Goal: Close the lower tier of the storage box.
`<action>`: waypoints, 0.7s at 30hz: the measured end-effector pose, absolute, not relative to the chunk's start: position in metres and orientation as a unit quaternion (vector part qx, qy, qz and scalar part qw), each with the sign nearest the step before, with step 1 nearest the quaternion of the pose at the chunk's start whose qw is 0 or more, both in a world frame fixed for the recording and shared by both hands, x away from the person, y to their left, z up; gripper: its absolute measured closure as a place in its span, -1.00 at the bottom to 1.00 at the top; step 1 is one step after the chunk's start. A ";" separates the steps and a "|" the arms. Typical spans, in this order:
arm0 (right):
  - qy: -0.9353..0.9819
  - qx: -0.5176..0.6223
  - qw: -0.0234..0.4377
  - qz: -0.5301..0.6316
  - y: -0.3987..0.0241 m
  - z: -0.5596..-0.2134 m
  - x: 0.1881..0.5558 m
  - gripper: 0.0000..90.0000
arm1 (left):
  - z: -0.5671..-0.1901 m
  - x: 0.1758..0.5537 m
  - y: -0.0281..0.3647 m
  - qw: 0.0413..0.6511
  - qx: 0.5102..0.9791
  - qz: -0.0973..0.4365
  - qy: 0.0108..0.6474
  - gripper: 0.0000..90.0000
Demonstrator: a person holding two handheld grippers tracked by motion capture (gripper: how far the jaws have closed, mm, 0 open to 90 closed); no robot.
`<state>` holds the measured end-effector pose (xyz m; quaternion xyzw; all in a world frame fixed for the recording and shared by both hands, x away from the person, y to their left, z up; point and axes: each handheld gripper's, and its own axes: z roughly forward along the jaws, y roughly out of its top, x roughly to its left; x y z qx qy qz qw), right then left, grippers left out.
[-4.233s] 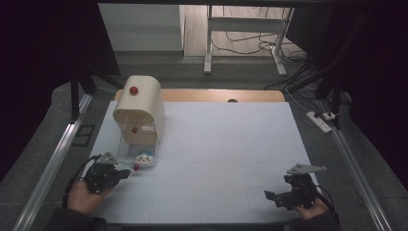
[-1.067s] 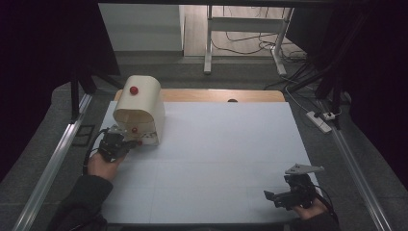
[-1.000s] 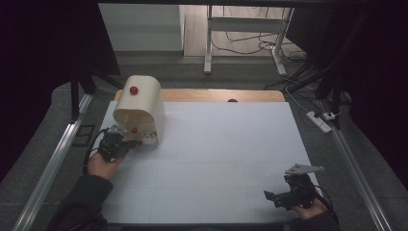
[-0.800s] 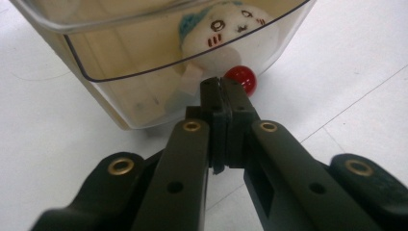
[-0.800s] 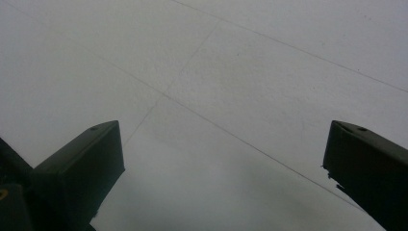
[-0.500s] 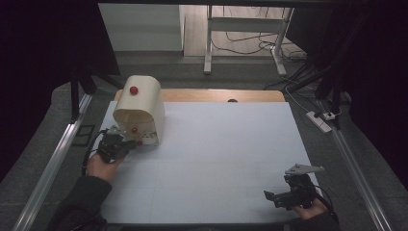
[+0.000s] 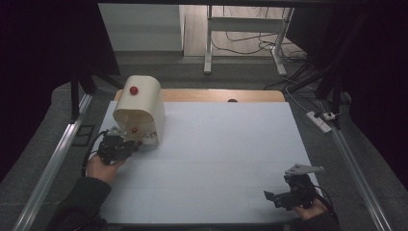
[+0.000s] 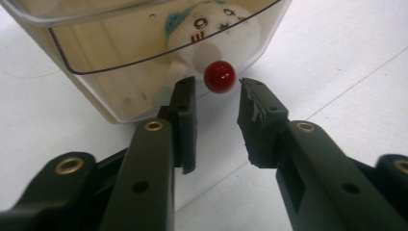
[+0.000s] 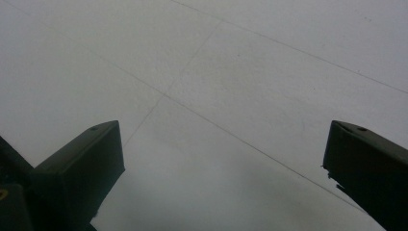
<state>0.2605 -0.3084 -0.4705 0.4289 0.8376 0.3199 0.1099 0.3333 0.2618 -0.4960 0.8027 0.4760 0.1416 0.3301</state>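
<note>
The left tool (image 8: 216,103) sits at the near left of the white tabletop (image 7: 231,159), its two black jaws parted with the small glossy red ball knob (image 8: 219,76) just ahead of the gap between them, touching neither pad. The jaws have just been opening, so this reads as a release of the knob with the clear door brought down. To finish well, the jaws should spread enough that both pads clear the ball, and the hand should draw straight back along the jaw line, since a sideways pull could catch the knob and swing the door.

The knob belongs to the clear, curved plastic door (image 8: 144,53) of the cream, round-topped bread-box-shaped container (image 7: 139,108), which stands at the far left of the tabletop, with a second red knob (image 7: 133,90) high on its front. The door is smooth and slightly reflective. Behind it rests a soft white plush toy with a blue patch and stitched face (image 8: 211,24), though its full shape is hard to make out through the plastic. The jaws are matte, hard plastic with brass-coloured rivets.

The right tool (image 7: 288,195) rests at the near right, well apart from the box, jaws wide apart over bare tabletop.
</note>
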 end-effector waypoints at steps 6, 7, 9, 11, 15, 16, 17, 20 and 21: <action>0.838 0.427 0.110 0.320 -0.308 -0.471 0.260 -1.00 | -0.495 0.330 0.261 0.336 0.805 0.141 0.469 0.34; 0.839 0.427 0.110 0.318 -0.308 -0.470 0.260 -1.00 | -0.495 0.329 0.261 0.338 0.804 0.140 0.468 0.31; 0.839 0.427 0.111 0.319 -0.308 -0.471 0.260 -1.00 | -0.494 0.328 0.260 0.341 0.805 0.138 0.466 0.28; 0.839 0.427 0.111 0.319 -0.308 -0.471 0.260 -1.00 | -0.494 0.327 0.259 0.340 0.806 0.139 0.464 0.23; 0.840 0.426 0.111 0.318 -0.308 -0.471 0.260 -1.00 | -0.493 0.326 0.257 0.342 0.806 0.138 0.462 0.12; 0.840 0.426 0.111 0.318 -0.308 -0.471 0.260 -1.00 | -0.492 0.326 0.257 0.343 0.806 0.138 0.462 0.10; 0.840 0.426 0.111 0.318 -0.308 -0.471 0.260 -1.00 | -0.492 0.325 0.257 0.344 0.806 0.137 0.462 0.08; 0.840 0.426 0.111 0.318 -0.308 -0.471 0.260 -1.00 | -0.491 0.324 0.257 0.347 0.805 0.135 0.461 0.01; 0.840 0.426 0.111 0.318 -0.308 -0.471 0.260 -1.00 | -0.491 0.323 0.257 0.349 0.805 0.135 0.461 -0.01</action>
